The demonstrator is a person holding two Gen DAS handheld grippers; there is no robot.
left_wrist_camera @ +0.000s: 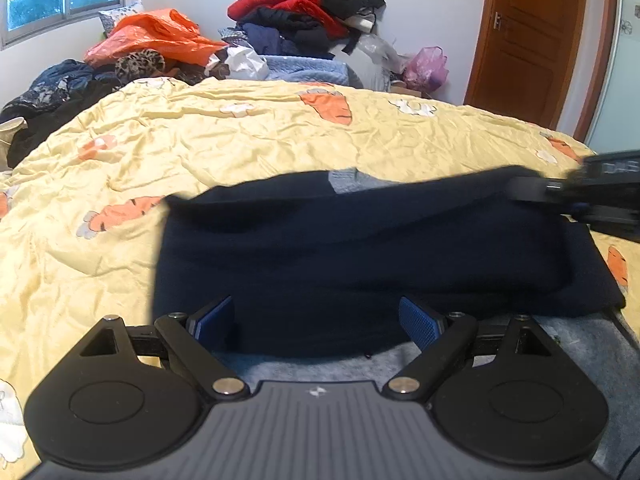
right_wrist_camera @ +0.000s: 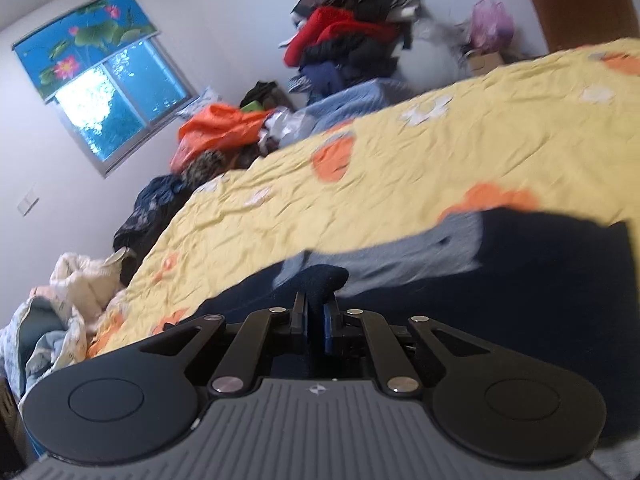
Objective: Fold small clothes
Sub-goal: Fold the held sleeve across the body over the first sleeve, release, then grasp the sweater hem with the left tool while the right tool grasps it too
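A dark navy garment with a grey patch lies on the yellow carrot-print quilt. My left gripper hovers over its near edge, blue pads wide apart, nothing pinched between them. At the right of the left wrist view, my right gripper grips the garment's far right corner, lifted a little off the quilt. In the right wrist view, that gripper is shut on a bunched fold of the navy garment, with the grey part just beyond it.
Heaps of clothes and an orange plastic bag crowd the far side of the bed. A brown door stands at the right. A window is on the left wall. Light bedding lies bundled beside the bed's left edge.
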